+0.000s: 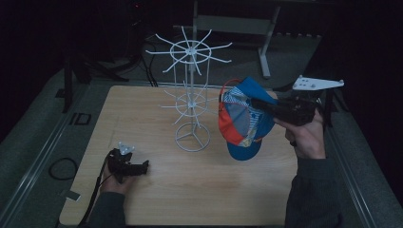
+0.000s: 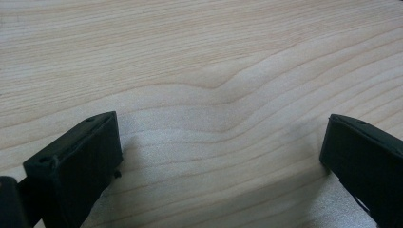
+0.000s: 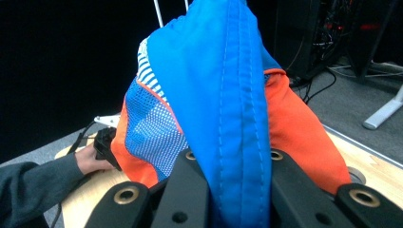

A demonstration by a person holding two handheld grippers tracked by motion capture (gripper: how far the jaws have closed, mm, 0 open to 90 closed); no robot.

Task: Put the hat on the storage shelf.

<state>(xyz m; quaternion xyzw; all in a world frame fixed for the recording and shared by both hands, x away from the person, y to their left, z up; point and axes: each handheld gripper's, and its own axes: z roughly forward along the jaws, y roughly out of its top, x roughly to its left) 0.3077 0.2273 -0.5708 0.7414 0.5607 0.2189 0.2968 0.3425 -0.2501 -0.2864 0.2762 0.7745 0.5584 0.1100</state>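
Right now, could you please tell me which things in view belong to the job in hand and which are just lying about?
In the job:
- cap, blue and orange, clamped in the right claw
- white wire rack, standing beside the cap

Idle:
- left claw, open, low over the table
- cables on the floor behind

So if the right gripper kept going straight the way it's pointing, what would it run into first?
Probably the white wire rack. The right gripper, shut on the cap, points left toward the rack's lower ring of hooks. Depth is unclear, so it might pass just in front.
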